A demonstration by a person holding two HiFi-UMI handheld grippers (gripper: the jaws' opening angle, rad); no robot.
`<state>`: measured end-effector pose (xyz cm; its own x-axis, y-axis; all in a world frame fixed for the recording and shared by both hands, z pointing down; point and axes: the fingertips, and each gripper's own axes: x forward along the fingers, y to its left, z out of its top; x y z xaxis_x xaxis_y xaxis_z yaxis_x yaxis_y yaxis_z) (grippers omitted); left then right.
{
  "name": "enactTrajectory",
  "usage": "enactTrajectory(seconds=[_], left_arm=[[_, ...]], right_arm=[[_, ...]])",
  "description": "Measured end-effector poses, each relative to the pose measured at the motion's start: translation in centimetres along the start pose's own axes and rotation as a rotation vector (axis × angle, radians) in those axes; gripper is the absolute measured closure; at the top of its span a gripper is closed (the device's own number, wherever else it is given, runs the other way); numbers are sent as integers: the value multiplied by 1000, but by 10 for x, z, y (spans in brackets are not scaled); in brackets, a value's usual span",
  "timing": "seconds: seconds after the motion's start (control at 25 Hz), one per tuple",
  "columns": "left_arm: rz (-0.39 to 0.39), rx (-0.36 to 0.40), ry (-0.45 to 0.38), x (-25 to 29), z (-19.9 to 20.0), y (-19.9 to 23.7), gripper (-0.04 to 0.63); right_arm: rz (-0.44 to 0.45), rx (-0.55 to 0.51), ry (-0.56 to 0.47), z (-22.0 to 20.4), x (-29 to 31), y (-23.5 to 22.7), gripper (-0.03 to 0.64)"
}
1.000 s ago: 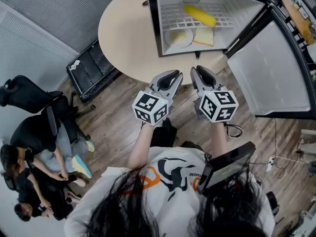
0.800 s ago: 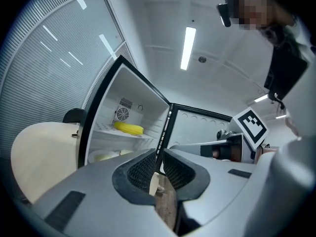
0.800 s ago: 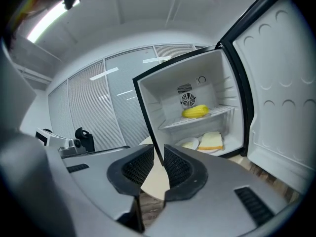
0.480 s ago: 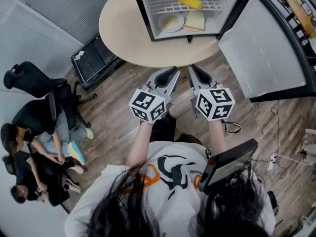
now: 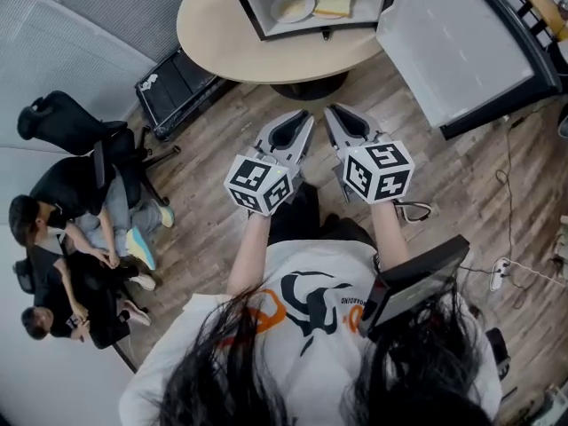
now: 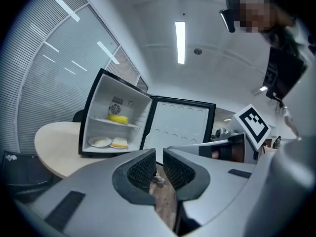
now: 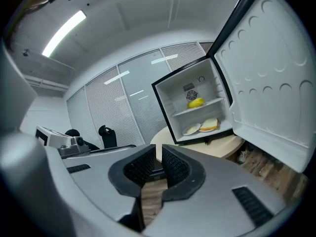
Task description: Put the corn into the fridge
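The yellow corn [image 6: 117,118] lies on the upper wire shelf of the small open fridge [image 6: 94,112], also seen in the right gripper view as the corn [image 7: 196,102]. In the head view only the fridge's lower part [image 5: 244,3] shows at the top edge, on the round table [image 5: 222,47]. My left gripper [image 5: 304,115] and right gripper [image 5: 330,112] hang side by side over the wooden floor, well short of the table. Both are shut and hold nothing.
Inside the fridge a plate [image 5: 293,7] and a slice of bread [image 5: 333,1] sit on the bottom. Its door [image 5: 453,43] stands wide open to the right. A black case [image 5: 177,87], an office chair [image 5: 53,122] and seated people [image 5: 71,229] are at left.
Both grippers have drawn back from the table edge and now hang over the floor. The fridge has slid toward the top of the head view.
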<state>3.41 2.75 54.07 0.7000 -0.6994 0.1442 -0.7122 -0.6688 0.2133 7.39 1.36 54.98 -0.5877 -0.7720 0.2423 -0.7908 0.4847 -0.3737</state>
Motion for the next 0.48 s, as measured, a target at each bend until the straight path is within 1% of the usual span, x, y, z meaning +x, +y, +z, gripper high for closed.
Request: enactTrajectory(seconds=[0.24,0.48], left_arm=[[-7,18,20,-4,-4,-19,552],[-31,33,20,-15,-2,-34,552]], right_arm=[[4,31,-4,-8,-15,0,569],[-18,35,-18,-10,-31,8,569]])
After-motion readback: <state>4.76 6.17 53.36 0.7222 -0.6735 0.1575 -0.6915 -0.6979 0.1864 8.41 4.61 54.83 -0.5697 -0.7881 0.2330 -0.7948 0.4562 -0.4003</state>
